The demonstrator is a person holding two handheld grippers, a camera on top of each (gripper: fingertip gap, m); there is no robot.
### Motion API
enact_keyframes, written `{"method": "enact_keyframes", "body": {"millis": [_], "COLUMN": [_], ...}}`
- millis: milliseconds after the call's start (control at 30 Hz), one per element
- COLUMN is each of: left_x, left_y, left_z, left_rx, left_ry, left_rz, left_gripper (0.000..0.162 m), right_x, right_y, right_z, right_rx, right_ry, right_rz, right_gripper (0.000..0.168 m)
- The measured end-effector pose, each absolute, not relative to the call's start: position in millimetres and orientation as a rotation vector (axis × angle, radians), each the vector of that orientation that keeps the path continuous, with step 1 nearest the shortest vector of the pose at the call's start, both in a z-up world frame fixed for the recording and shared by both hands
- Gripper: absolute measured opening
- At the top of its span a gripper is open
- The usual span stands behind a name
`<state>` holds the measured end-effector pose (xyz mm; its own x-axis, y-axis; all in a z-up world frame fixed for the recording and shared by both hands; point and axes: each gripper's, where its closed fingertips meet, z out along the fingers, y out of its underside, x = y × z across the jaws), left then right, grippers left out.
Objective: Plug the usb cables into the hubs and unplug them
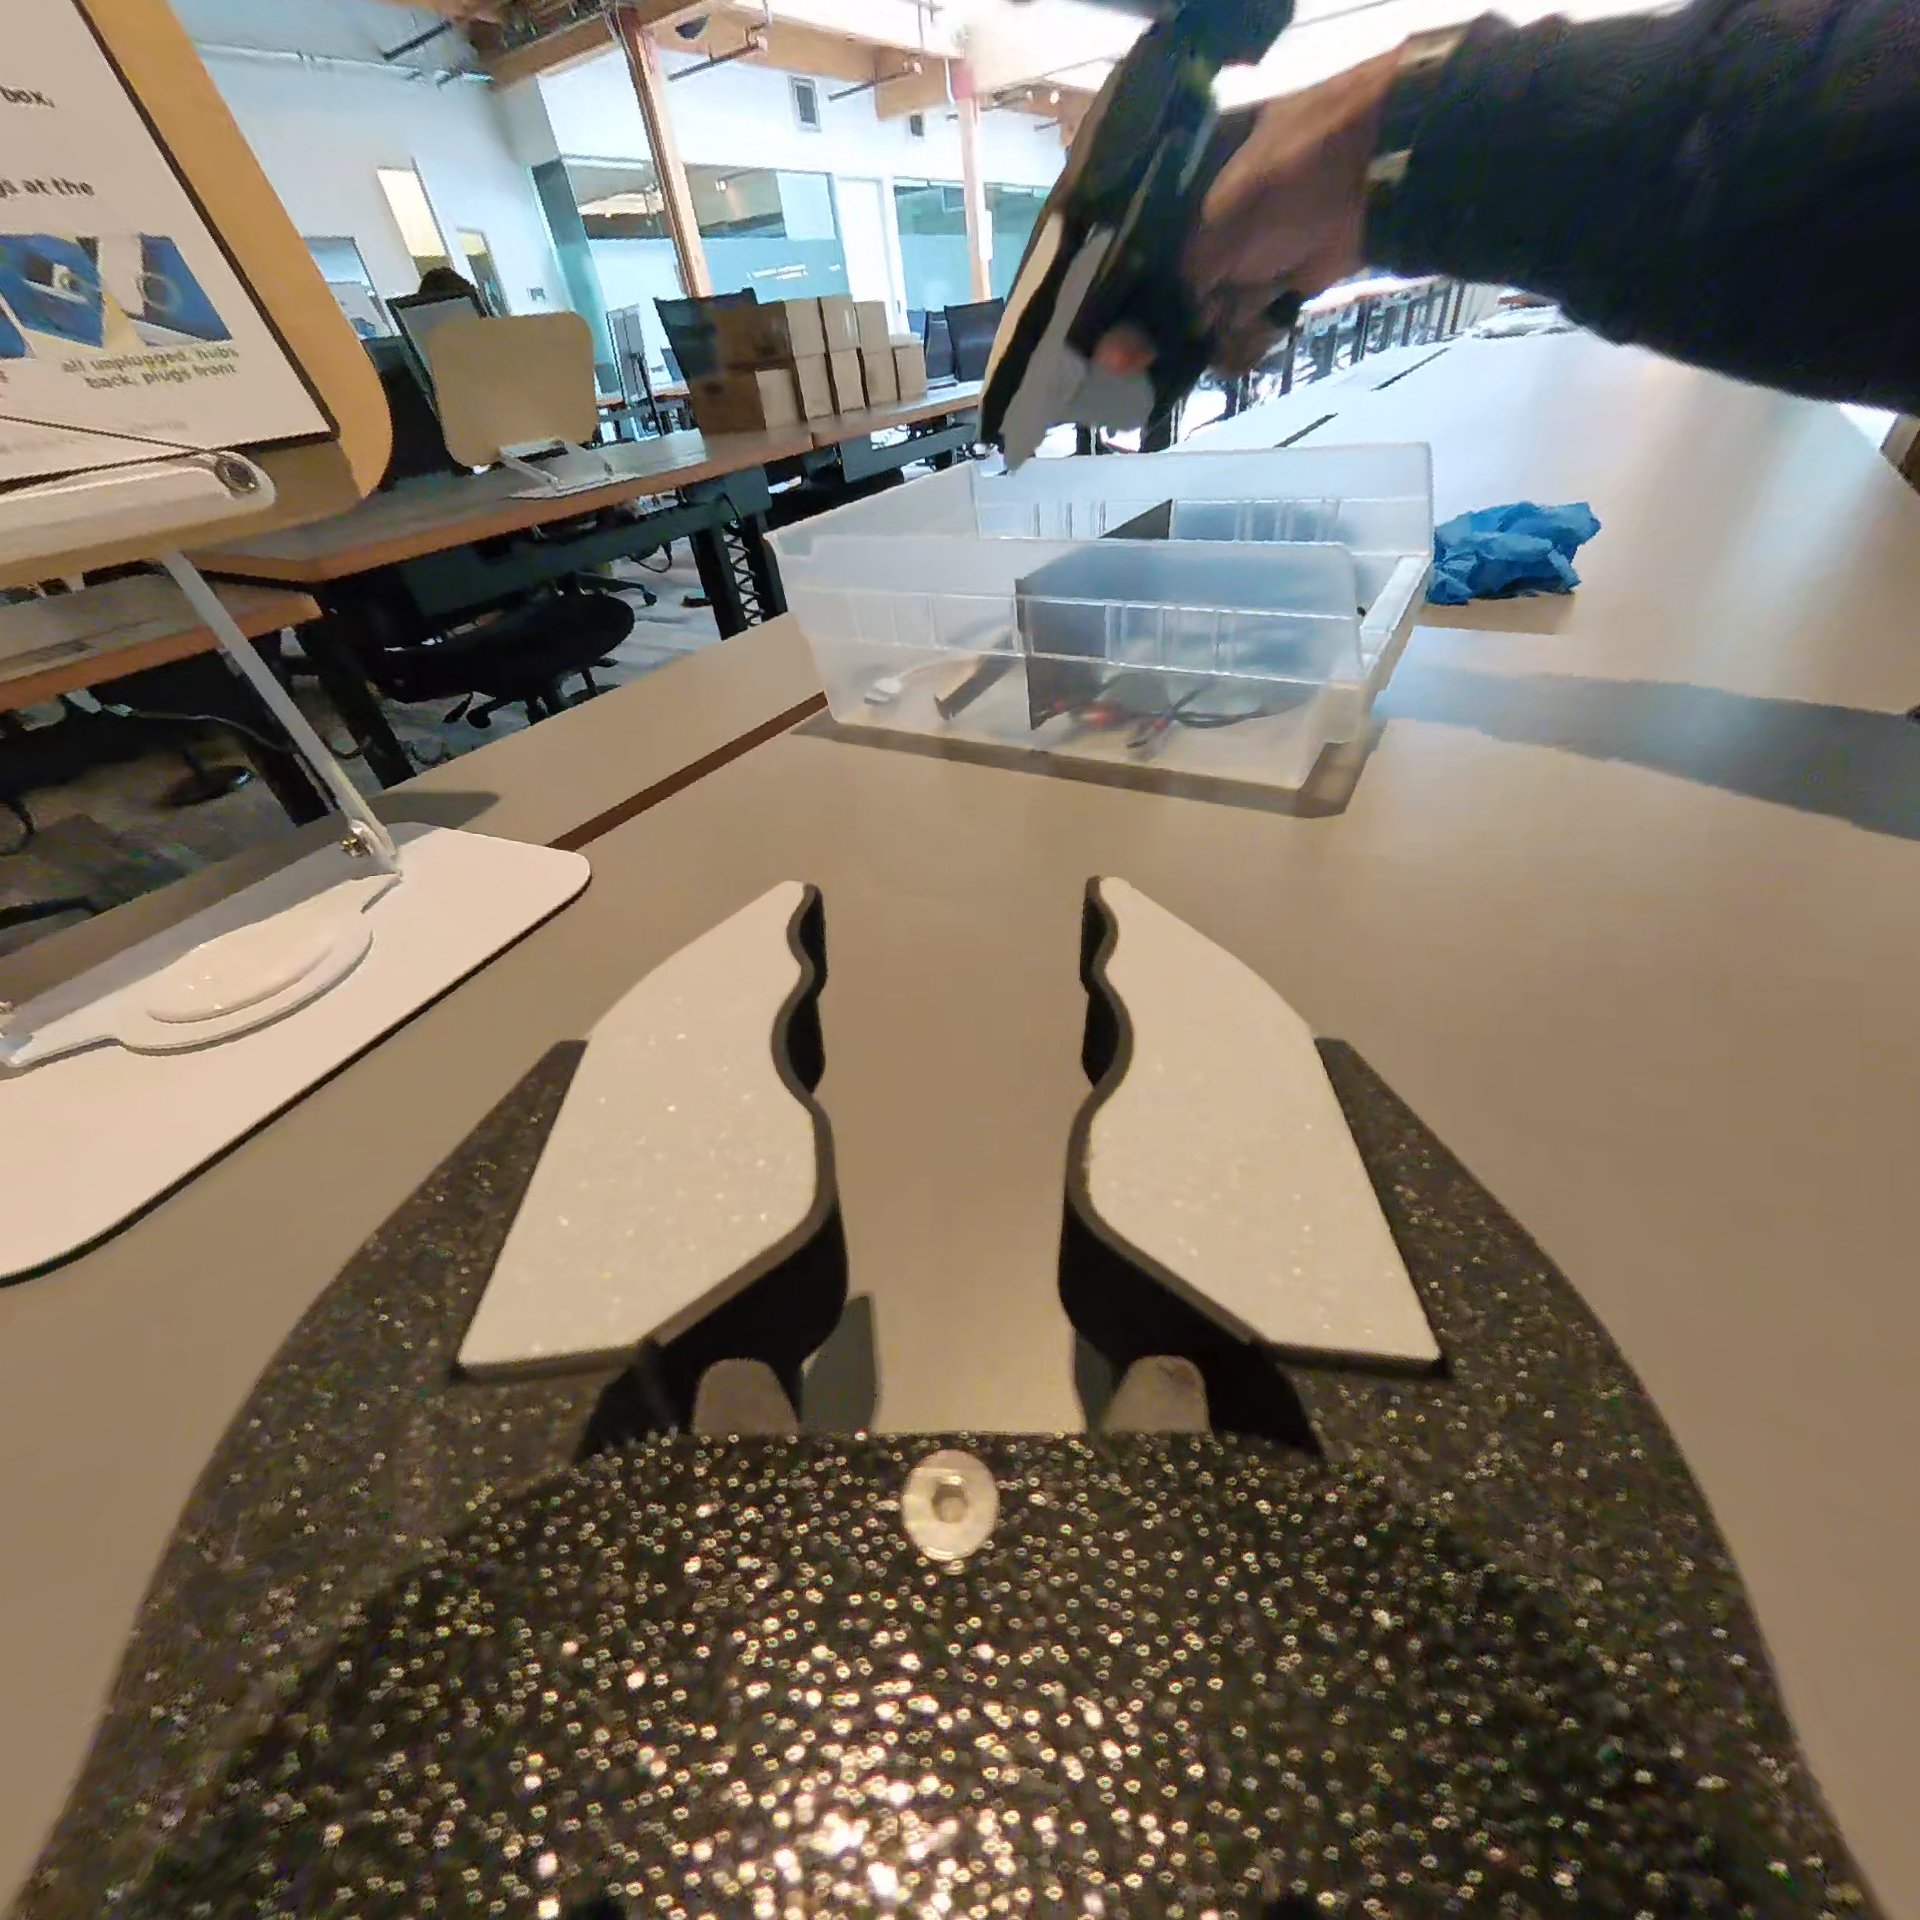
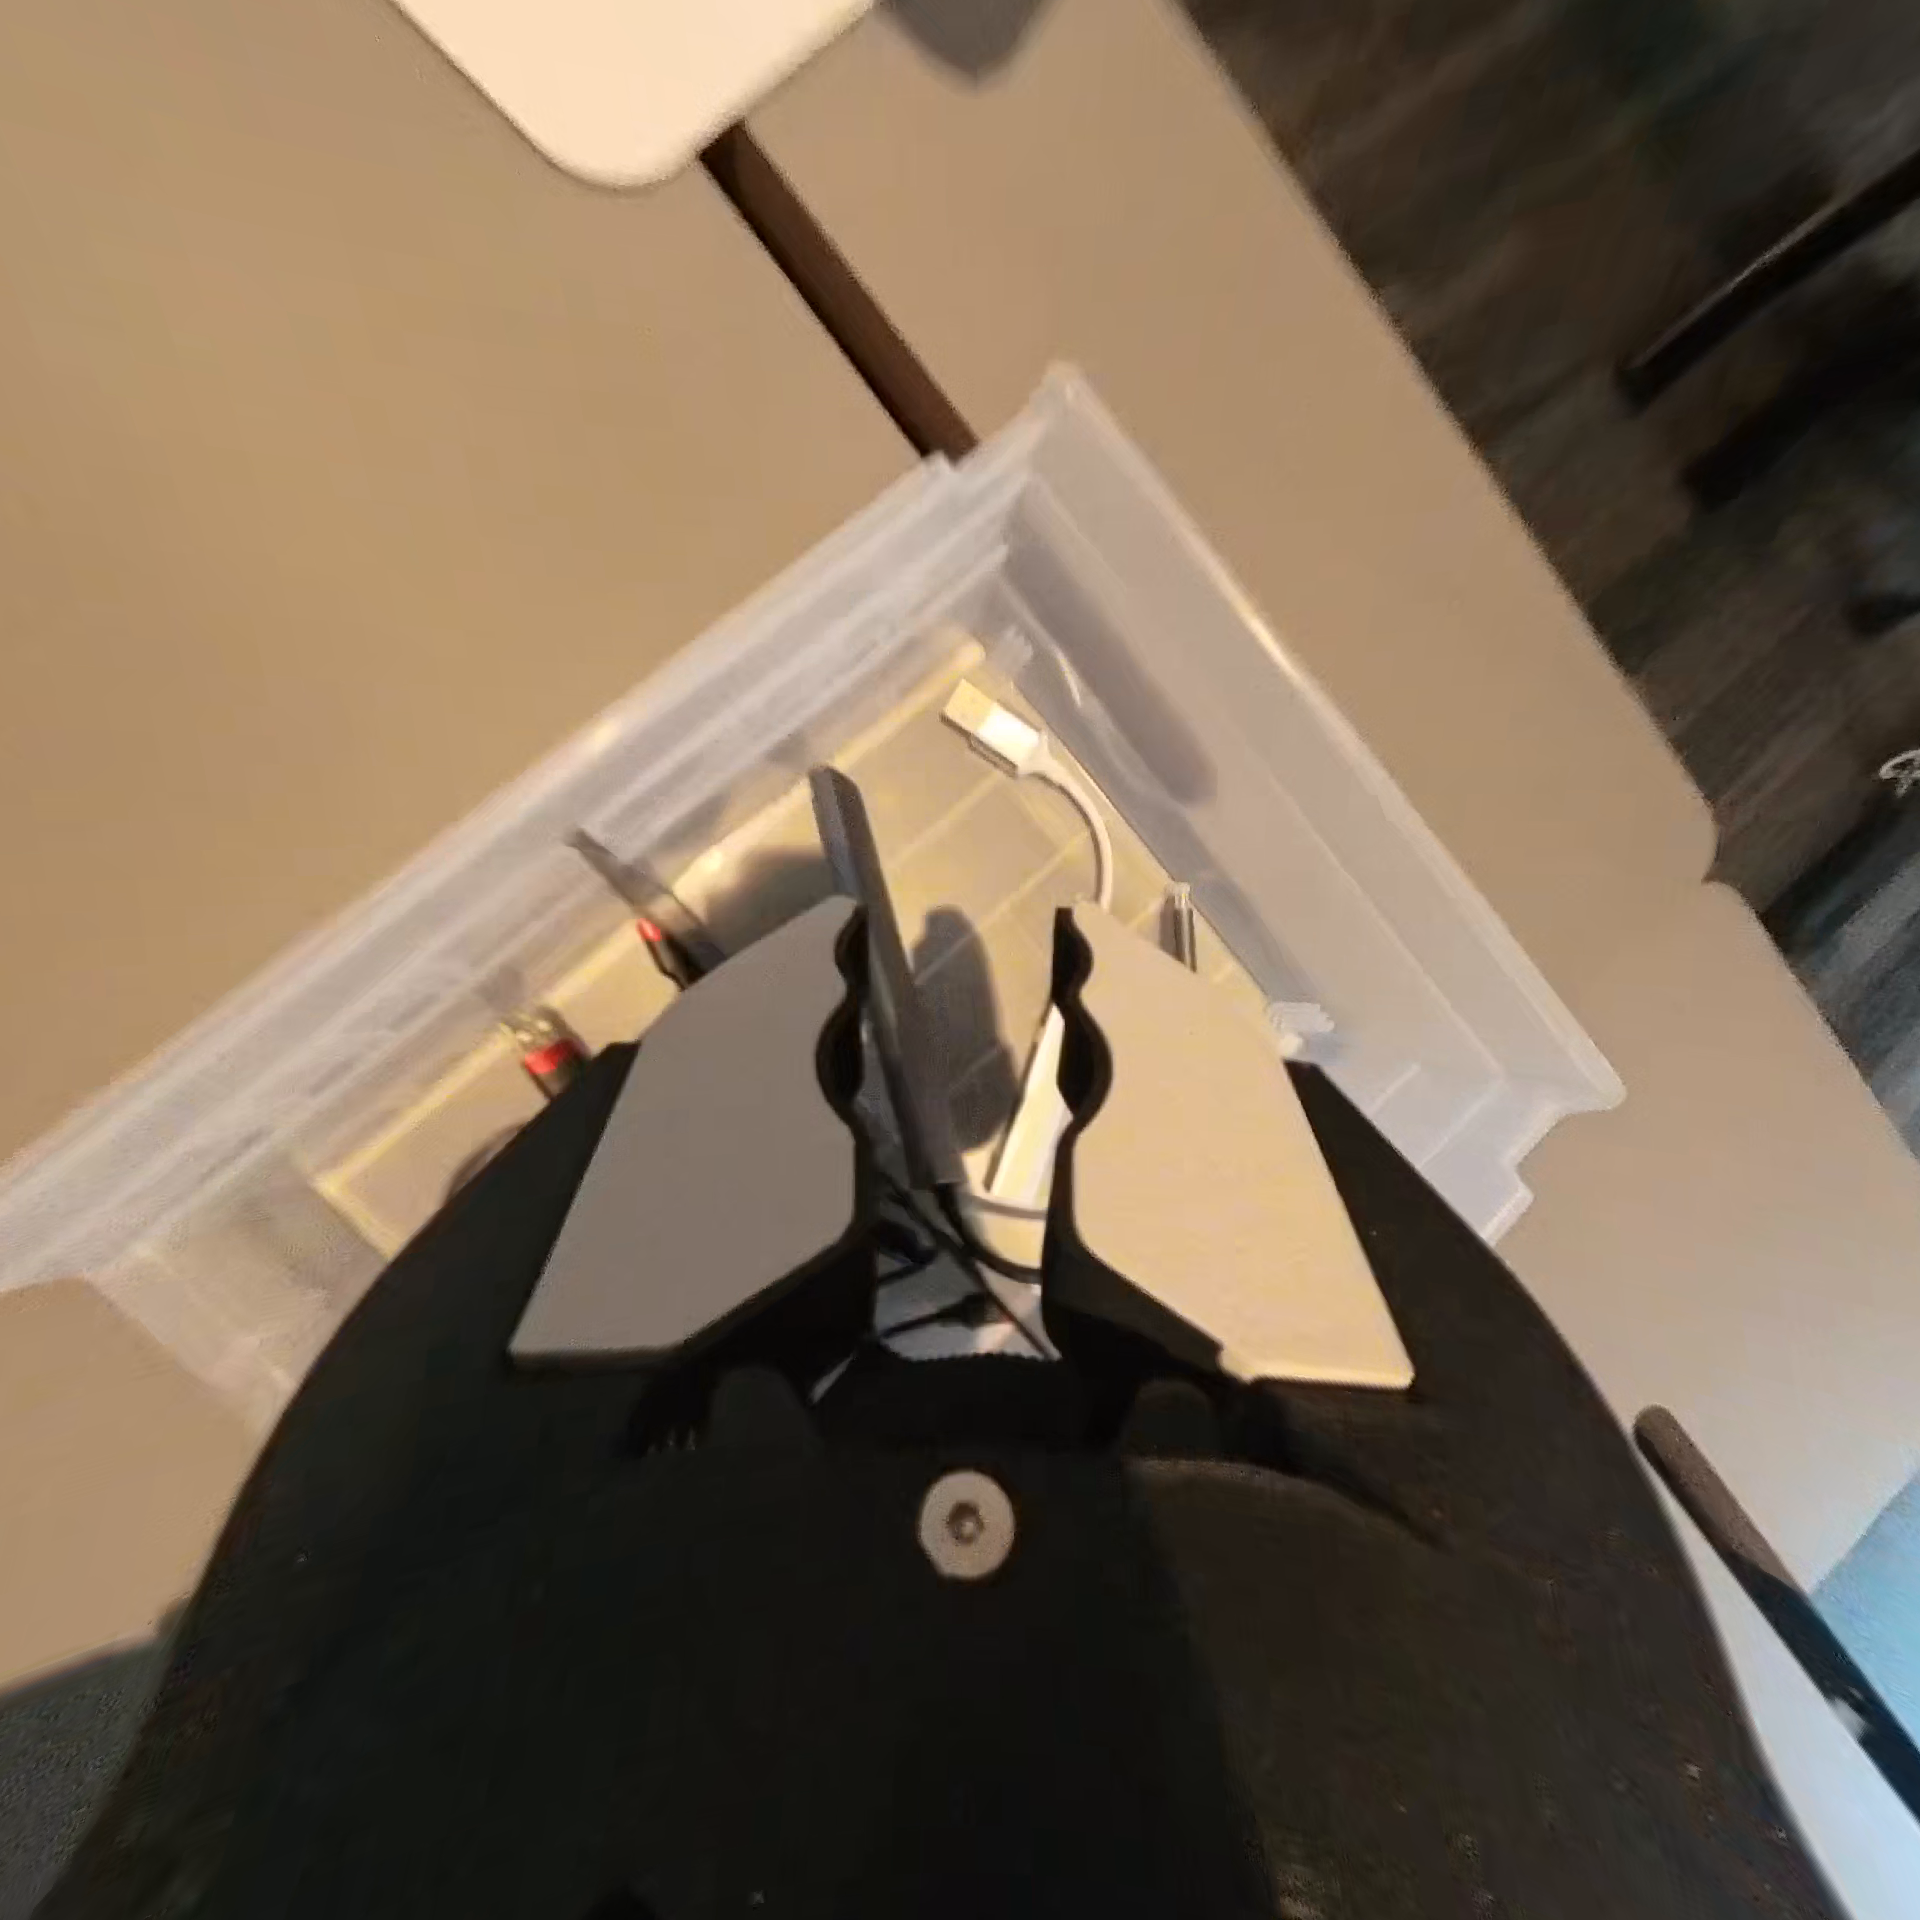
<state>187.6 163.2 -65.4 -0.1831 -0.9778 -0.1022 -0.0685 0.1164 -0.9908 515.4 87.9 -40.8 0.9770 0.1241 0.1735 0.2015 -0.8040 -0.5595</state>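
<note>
Broadly, the grey-beige table top [image 1: 1351, 987] carries a clear plastic divided bin [image 1: 1392, 613], which probably keeps hubs and leads corralled in one spot. Its compartments hold a dark slim hub [image 2: 868, 914], a white usb cable with a metal plug [image 2: 1003, 743] and red-tipped leads [image 2: 545, 1060]. Right gripper [image 2: 956, 956], black with grey pads, points down into the bin, fingers spread, nothing pinched; the hub lies between them, just against the left finger. Left gripper [image 1: 954, 935] hovers low over bare table, spread and empty, well short of the bin, presumably waiting.
</note>
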Motion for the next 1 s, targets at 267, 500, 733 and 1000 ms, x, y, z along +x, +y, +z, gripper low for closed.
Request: {"method": "enact_keyframes", "body": {"millis": [267,500,733,1000], "left_x": [187,187,187,187], "left_y": [164,159,159,159], "left_z": [-64,-67,-67,-67], "left_rx": [-1.099,-1.071,-1.069,-1.067], "left_ry": [1.440,1.472,1.472,1.473], "left_rz": [-1.236,-1.199,-1.197,-1.194], "left_gripper": [0.046,0.046,0.046,0.046], "right_x": [549,564,580,580], "right_y": [89,80,78,80], "right_z": [-107,-137,-156,-163], "right_rx": [-2.878,-3.041,-3.081,-3.078], "right_ry": [-0.296,-0.270,-0.194,-0.121], "right_rz": [-0.146,-0.131,-0.179,-0.106], "right_gripper": [0.039,0.032,0.036,0.017]}}
